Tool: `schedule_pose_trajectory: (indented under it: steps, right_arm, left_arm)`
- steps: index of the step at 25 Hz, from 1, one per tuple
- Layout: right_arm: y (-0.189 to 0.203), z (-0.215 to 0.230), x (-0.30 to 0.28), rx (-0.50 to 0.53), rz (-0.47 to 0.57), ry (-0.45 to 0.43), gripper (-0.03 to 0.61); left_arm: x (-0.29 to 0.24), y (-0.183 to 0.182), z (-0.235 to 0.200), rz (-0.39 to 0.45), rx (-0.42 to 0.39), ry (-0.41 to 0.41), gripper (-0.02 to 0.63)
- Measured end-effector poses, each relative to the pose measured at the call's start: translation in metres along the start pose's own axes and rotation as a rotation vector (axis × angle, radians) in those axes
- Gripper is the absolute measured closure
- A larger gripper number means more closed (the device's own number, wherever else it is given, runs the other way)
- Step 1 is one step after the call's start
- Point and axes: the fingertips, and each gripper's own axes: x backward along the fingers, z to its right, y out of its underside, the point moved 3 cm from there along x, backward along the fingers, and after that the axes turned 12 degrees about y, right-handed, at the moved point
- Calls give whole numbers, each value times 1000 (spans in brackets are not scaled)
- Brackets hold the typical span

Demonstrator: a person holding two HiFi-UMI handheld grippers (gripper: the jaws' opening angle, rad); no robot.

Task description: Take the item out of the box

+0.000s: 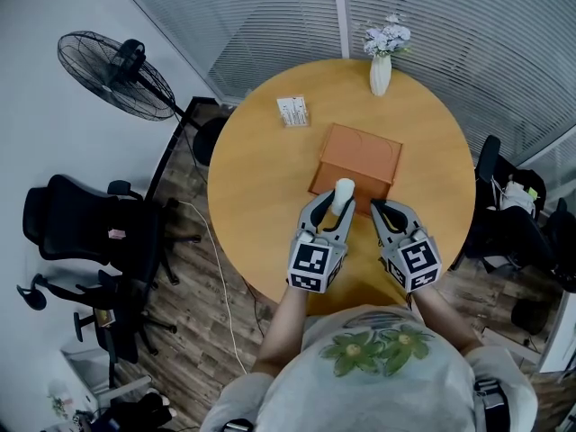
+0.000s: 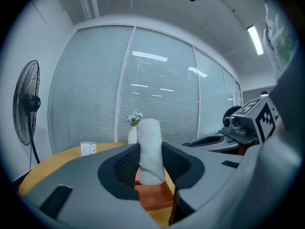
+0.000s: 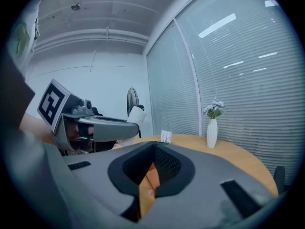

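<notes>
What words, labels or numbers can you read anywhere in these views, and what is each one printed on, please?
No text can be read in any view.
White card on the table: dark print, too small to read.
Marker cubes: black-and-white square patterns only, no letters or numbers.
Shirt: a flower picture, no words.

Left gripper [image 1: 340, 207] hides part of the box [image 1: 364, 151].

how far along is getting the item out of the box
Done: the left gripper is clamped on the white item, whose lower end shows above the box. In hand: the right gripper seems to pinch the box's near edge. Left: carry the white item clear, probably to the table.
</notes>
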Motion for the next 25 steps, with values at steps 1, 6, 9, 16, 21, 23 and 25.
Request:
schedule_pose_trajectory:
  steps: [1, 6, 9, 16, 21, 23, 25]
  right_arm:
    - [0, -1, 1, -1, 0, -1, 578]
    - [-1, -4, 4, -3, 8, -9, 578]
    - [-5, -6, 6, -6, 24, -14, 578]
    - [-7, -8, 8, -7, 45, -5, 578]
    - [-6, -7, 10, -7, 45, -2, 578]
    - [-6, -8, 11, -4, 44, -1, 578]
    - [-5, -8, 12, -2, 45, 0, 578]
  left_arm:
    - [1, 1, 0, 3, 7, -2, 474]
    - [7, 2, 1, 23, 31, -5, 474]
    - [10, -1, 2, 31, 31, -4, 474]
    - [13, -2, 4, 47, 33, 7, 474]
    - [14, -1, 4, 42, 33, 11, 474]
    - [15, 0, 5, 38, 31, 13, 474]
    - [15, 1, 5, 36, 29, 14, 474]
